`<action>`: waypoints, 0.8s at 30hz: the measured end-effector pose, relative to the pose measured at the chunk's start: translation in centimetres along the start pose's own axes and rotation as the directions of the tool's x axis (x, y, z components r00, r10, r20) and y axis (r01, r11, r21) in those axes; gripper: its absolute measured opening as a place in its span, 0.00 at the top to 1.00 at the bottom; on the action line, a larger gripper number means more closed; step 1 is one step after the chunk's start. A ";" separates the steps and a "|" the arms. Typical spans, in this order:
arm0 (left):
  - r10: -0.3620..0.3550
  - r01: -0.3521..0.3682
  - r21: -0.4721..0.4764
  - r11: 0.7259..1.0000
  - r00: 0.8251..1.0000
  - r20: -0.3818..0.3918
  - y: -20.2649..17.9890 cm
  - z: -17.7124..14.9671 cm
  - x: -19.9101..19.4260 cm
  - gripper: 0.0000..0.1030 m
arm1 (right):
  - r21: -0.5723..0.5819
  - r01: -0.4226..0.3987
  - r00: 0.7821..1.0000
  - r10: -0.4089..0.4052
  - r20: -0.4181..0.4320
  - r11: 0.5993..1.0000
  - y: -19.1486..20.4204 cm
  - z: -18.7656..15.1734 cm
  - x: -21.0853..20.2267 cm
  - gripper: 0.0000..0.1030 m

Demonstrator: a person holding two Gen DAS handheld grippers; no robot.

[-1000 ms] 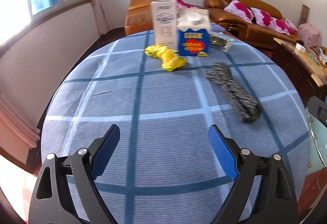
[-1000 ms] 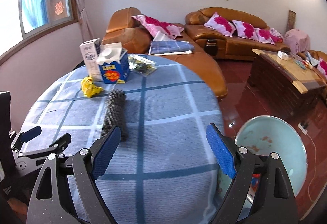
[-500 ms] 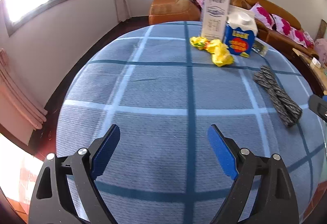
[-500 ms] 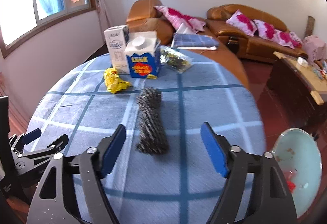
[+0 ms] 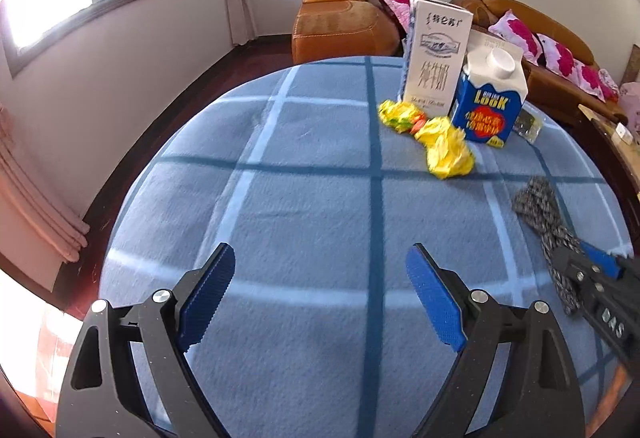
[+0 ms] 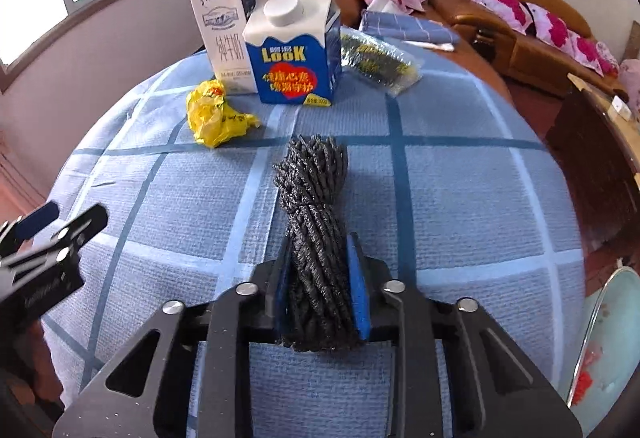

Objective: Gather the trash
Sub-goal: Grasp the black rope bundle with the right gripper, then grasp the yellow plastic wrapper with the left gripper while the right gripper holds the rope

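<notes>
A dark grey rope bundle (image 6: 312, 190) lies lengthwise on the blue checked tablecloth (image 6: 460, 198). My right gripper (image 6: 319, 242) straddles its near end, its jaws closing with both blue pads pressed against the bundle's sides. In the left wrist view the same bundle (image 5: 538, 206) sits at the right with the right gripper (image 5: 592, 266) on it. My left gripper (image 5: 320, 252) hovers open over bare cloth, nothing between its fingers. Crumpled yellow wrappers (image 5: 446, 150) lie near a blue carton (image 5: 490, 106) and a tall white carton (image 5: 434, 58).
A clear bag (image 6: 376, 62) with dark contents lies behind the cartons. A pale green bin (image 6: 608, 338) holding scraps stands on the floor at the right of the table. Orange sofas (image 6: 508, 22) with pink cushions and a dark wooden table (image 6: 600, 142) lie beyond.
My right gripper has moved forward and down onto the rope bundle and closed on its near end. The left gripper has shifted sideways over the cloth, still open.
</notes>
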State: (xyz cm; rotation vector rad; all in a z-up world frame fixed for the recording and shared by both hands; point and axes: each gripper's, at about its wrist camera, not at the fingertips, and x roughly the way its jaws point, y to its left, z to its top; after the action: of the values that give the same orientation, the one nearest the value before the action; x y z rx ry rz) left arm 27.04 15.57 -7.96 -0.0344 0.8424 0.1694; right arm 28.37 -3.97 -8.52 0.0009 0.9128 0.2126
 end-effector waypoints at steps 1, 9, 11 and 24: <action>-0.002 0.002 0.008 1.000 1.000 0.006 -0.5 0.5 0.3 0.17 | -0.004 0.011 1.000 -0.011 0.015 1.000 -0.2 0.2 -0.3 0.84; -0.035 0.034 0.025 0.999 0.998 0.051 -5.7 5.2 2.9 0.17 | 0.063 0.102 0.986 -0.109 0.125 0.993 -5.1 3.0 -2.4 0.86; -0.030 0.029 0.021 0.999 0.998 0.053 -7.0 6.2 4.0 0.17 | 0.085 0.109 0.986 -0.119 0.116 0.990 -6.5 3.6 -1.9 0.86; -0.084 0.081 -0.066 0.995 0.995 -0.049 -7.7 8.0 9.4 0.72 | 0.128 0.039 0.994 -0.052 0.093 0.991 -8.5 4.1 -0.9 0.86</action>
State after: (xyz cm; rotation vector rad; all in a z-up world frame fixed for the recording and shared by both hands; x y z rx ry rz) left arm 40.35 10.07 -9.96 -0.1341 0.8860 0.1183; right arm 32.60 -12.12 -6.14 0.1066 0.8278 0.1112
